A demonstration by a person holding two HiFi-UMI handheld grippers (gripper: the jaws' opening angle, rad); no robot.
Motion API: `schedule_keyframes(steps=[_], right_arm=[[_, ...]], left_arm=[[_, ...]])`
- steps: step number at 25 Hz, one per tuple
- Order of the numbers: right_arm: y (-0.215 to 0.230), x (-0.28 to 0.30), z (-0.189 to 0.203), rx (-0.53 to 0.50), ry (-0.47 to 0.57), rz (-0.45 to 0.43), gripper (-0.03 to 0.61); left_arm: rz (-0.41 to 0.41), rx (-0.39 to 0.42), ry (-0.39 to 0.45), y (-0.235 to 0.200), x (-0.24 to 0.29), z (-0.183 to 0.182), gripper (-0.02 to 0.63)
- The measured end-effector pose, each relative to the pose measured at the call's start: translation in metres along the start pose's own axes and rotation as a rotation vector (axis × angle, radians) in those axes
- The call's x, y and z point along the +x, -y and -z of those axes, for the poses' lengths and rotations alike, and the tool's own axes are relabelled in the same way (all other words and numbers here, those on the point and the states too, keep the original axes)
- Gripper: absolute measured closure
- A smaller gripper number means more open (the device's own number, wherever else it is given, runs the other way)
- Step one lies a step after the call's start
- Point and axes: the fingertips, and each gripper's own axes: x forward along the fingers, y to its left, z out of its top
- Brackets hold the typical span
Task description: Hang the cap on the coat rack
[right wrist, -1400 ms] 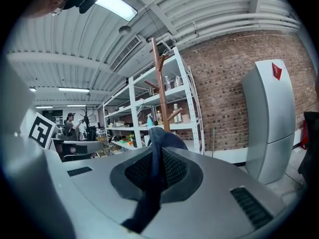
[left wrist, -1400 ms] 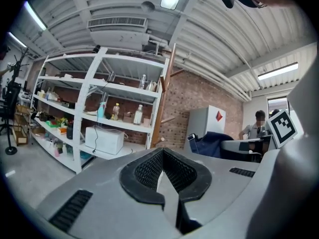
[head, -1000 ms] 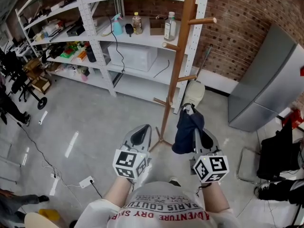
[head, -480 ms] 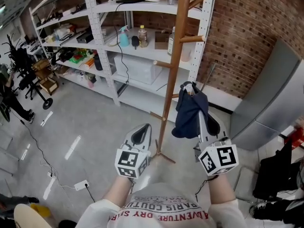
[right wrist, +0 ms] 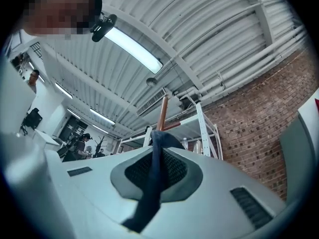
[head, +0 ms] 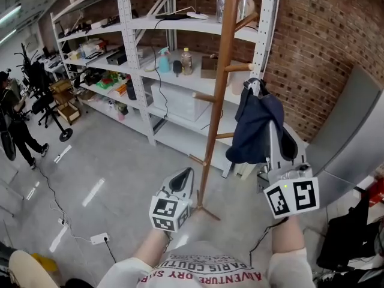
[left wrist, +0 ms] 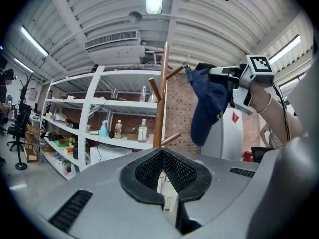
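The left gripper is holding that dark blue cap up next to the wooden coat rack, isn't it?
No, the right gripper holds the dark blue cap up next to the wooden coat rack, as the head view shows; the left gripper is shut on nothing.

A blue spray bottle [head: 164, 60] and a brown bottle [head: 186, 60] are seen toward the left end of a white shelf [head: 207, 84], with a white box [head: 180, 101] kept on the shelf below.
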Motion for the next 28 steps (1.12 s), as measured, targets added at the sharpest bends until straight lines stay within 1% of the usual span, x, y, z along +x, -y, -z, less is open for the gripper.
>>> schedule_keyframes(steps=[4,8,12,18,24,28], right_arm=[[0.002,0.012,-0.023,-0.020,0.051,-0.021,0.560],[0.001,0.030,-0.033,-0.033,0.072,-0.041,0.560],[0.000,0.040,-0.021,-0.038,0.047,-0.036,0.560],[0.002,0.054,0.002,0.004,-0.004,-0.034,0.560],[-0.004,0.061,0.017,0.033,-0.062,-0.058,0.560],[-0.009,0.067,0.031,0.040,-0.100,-0.067,0.560]], left_arm=[[-0.008,-0.001,-0.008,0.001,0.002,0.001,0.607],[-0.011,0.009,-0.013,0.002,0.003,0.000,0.607],[-0.007,0.019,-0.027,0.005,0.001,0.004,0.607],[-0.016,0.020,-0.043,0.002,-0.004,0.008,0.607],[-0.020,0.069,-0.061,0.002,-0.008,0.018,0.607],[-0.020,0.064,-0.077,0.003,-0.008,0.026,0.607]])
